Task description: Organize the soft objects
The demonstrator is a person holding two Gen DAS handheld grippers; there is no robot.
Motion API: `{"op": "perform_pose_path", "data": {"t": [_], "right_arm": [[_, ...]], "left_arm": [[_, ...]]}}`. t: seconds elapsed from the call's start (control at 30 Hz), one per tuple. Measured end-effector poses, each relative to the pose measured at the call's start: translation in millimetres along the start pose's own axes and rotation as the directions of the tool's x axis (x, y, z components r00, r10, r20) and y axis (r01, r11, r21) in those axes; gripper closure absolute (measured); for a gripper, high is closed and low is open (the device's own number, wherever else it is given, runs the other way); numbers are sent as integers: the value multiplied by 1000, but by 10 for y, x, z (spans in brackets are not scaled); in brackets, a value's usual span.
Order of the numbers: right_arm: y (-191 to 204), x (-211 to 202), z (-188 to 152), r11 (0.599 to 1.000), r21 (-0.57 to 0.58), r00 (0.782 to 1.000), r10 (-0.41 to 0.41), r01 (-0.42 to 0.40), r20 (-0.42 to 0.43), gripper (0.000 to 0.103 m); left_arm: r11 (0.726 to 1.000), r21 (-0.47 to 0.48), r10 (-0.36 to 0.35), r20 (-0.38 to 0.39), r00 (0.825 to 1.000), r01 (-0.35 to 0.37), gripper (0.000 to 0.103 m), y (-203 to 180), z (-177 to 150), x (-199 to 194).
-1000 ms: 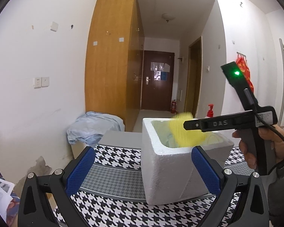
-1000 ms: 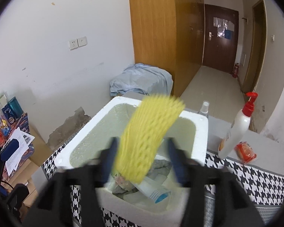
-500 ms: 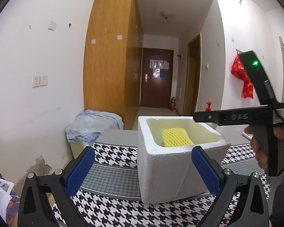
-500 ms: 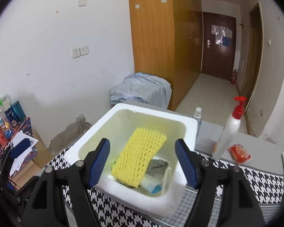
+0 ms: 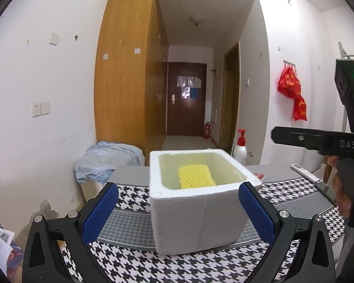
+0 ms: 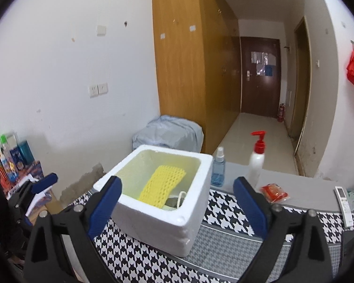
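A yellow foam net [image 5: 195, 175] [image 6: 162, 186] lies inside the white foam box [image 5: 195, 221] [image 6: 162, 226] on top of other items. The box stands on a houndstooth mat. My left gripper [image 5: 177, 208] is open and empty, just in front of the box. My right gripper [image 6: 177, 199] is open and empty, above and in front of the box. In the left wrist view the right gripper's body shows at the right, held by a hand. The other items in the box are mostly hidden.
A red-pump white bottle [image 6: 256, 162], a small blue spray bottle [image 6: 218, 168], a red packet [image 6: 273, 192] and a remote [image 6: 344, 202] lie behind and right of the box. A blue cloth bundle [image 5: 106, 160] sits at back left. Bottles crowd the far left [image 6: 9, 158].
The yellow foam net left my right gripper and dropped into the box. My right gripper has drawn back and up, to the right. My left gripper has shifted slightly.
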State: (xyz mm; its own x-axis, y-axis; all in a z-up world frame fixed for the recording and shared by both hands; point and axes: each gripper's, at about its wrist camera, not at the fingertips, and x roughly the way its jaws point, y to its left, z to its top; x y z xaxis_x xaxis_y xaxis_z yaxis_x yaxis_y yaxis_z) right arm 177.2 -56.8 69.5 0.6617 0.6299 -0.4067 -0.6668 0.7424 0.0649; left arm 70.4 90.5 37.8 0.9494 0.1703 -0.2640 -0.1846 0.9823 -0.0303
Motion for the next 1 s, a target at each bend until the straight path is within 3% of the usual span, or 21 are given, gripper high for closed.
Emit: {"op": "perform_pose_path", "data": {"t": [0.47, 0.63, 1.0], "right_arm": [[-122, -580, -223, 999, 14, 991, -50, 48, 121, 1], [-93, -760, -353, 998, -1, 983, -63, 64, 171, 0], [-90, -918, -754, 982, 46, 956, -189, 183, 223, 0]], "left_arm": [[999, 24, -37, 17, 999, 37, 1, -342, 78, -90], [1000, 16, -27, 55, 998, 26, 1, -387, 52, -150], [999, 34, 11, 111, 994, -15, 1, -516, -169, -236]]}}
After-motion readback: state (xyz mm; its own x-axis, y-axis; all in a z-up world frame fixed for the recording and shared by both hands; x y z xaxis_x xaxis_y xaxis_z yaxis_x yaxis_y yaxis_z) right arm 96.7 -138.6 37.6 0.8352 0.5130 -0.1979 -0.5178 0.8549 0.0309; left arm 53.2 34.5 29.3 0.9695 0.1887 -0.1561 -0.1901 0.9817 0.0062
